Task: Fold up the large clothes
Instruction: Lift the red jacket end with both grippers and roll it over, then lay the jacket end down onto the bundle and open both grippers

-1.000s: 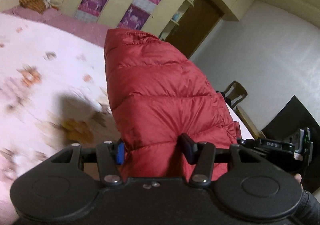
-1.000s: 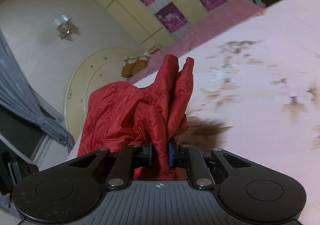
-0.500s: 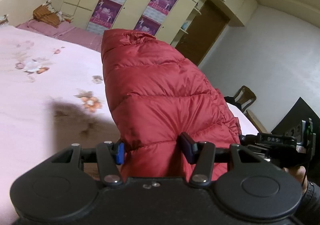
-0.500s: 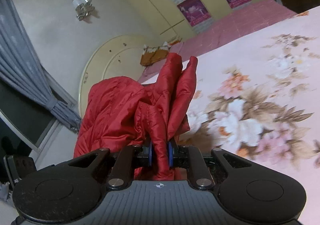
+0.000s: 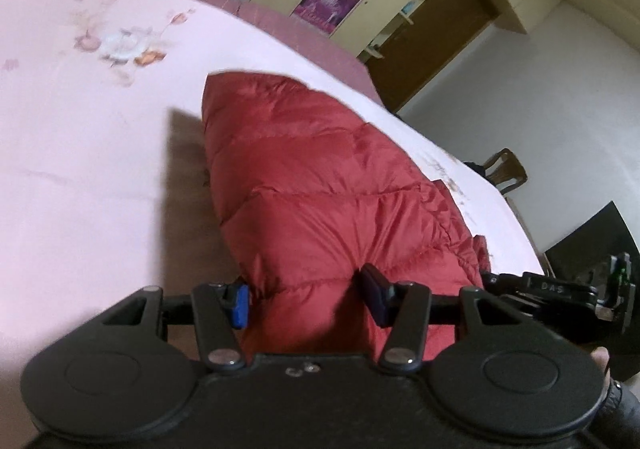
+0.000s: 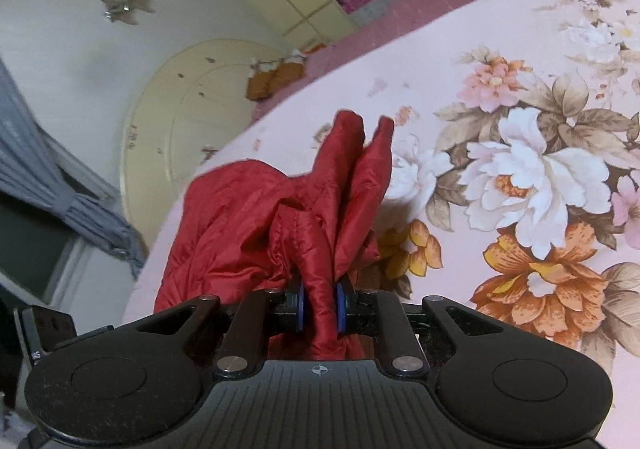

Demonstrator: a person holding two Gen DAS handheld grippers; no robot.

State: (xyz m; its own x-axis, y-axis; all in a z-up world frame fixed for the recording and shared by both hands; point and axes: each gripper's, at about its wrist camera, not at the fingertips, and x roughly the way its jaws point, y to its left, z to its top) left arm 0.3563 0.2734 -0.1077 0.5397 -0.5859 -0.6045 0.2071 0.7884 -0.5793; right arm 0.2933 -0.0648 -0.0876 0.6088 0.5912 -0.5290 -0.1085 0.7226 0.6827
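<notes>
The red quilted puffer jacket hung between both grippers above the pink floral bedspread. The left gripper clamped a thick padded fold; the right gripper pinched a thin bunched edge (probably a sleeve or hem). The jacket looked light, soft and slippery, so holds on seams or stitched channels would likely slip least.
</notes>
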